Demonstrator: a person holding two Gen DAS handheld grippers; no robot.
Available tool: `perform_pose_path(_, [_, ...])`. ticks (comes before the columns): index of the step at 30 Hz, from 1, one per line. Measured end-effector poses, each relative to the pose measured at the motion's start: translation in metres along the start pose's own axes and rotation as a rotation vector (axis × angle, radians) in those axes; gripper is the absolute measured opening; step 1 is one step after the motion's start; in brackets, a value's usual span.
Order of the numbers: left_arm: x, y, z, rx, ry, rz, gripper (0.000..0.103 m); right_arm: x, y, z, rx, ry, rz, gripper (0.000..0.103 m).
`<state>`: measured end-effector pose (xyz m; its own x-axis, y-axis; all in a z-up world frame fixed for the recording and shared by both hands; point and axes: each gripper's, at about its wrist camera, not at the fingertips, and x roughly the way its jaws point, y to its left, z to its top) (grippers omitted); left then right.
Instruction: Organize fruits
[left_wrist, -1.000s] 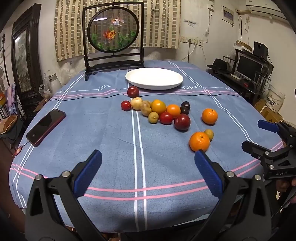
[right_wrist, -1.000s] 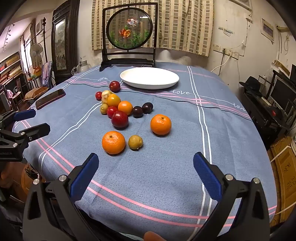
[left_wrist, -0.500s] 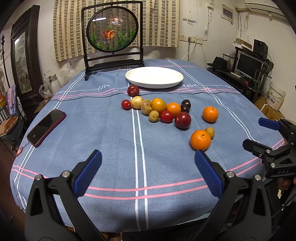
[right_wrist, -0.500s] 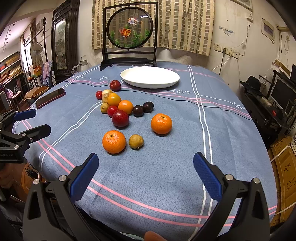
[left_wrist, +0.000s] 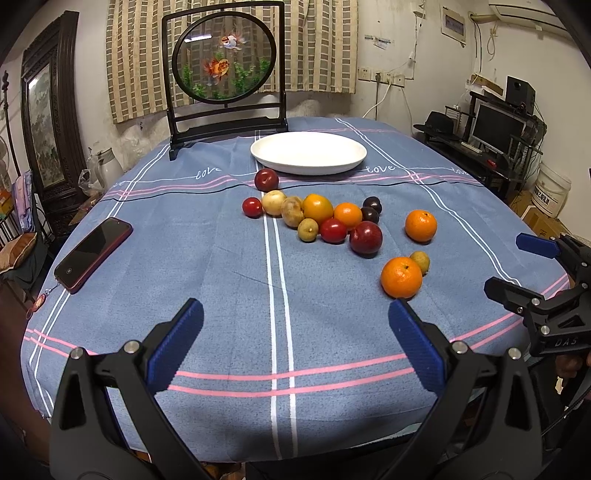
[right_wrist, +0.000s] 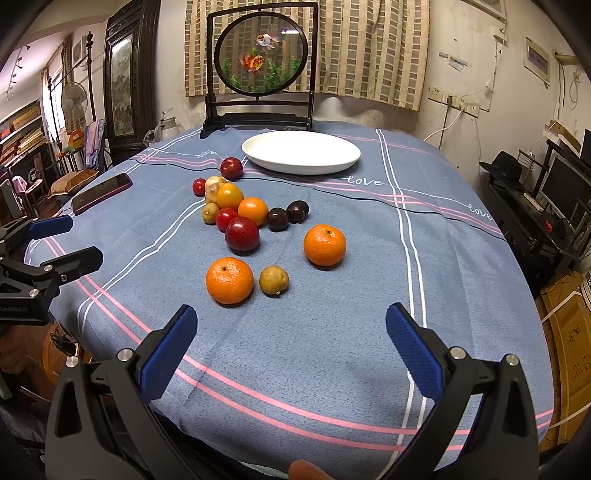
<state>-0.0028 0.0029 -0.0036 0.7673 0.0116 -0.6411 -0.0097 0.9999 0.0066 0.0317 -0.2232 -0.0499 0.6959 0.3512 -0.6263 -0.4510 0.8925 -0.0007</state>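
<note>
Both grippers look like the same build: matte black plastic frames with triangular cutouts, each arm ending in a blue ribbed pad. The left gripper (left_wrist: 295, 332) has silver screw heads along its arms, and so does the right gripper (right_wrist: 290, 334). White lettering shows on both bodies (the right one reads "DAS", the left something like "GenRobot", too small to be sure). Seen beside the blue tablecloth (left_wrist: 229, 295), the pads are a darker blue.
</note>
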Motion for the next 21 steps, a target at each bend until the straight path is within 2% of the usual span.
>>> perform_pose_path(21, [0.001, 0.0014, -0.0002, 0.003, 0.004, 0.002, 0.101, -0.0004, -0.0007, 0.0003, -0.001, 0.004, -0.001, 0.102])
